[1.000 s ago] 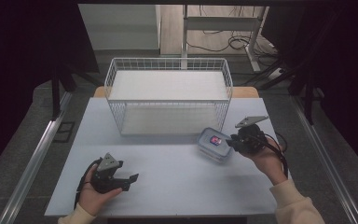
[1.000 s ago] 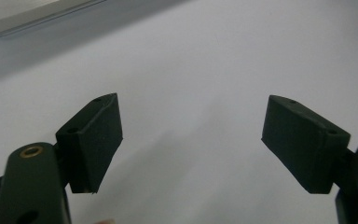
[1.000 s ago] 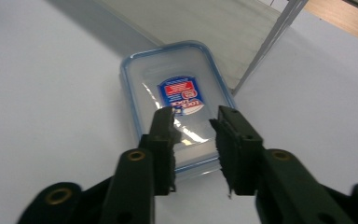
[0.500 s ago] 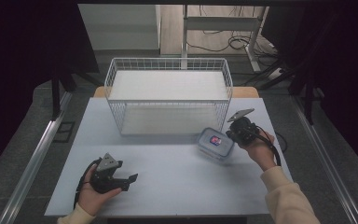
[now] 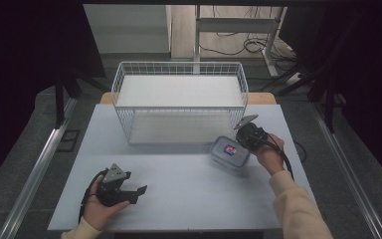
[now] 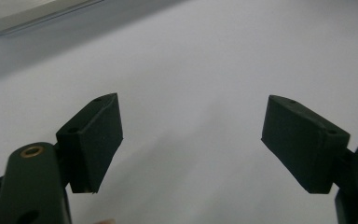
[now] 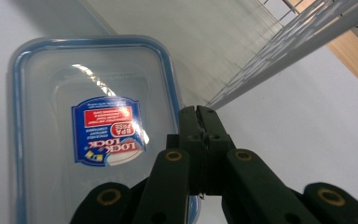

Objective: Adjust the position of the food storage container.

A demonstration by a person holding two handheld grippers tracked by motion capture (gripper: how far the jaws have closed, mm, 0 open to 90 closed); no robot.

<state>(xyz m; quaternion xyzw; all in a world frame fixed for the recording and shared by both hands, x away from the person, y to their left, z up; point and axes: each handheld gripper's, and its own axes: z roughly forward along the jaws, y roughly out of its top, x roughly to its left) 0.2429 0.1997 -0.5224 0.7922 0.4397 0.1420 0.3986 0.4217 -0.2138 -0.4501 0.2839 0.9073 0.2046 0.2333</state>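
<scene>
Two grippers are in my hands over the white desk [image 5: 189,189]. My left gripper [image 5: 138,191] rests low near the front left of the desk, jaws spread wide and empty. My right gripper [image 7: 200,114] has its jaws pressed together at the right edge of the clear lidded container [image 5: 230,153], which lies just in front of the wire basket [image 5: 179,107].
</scene>
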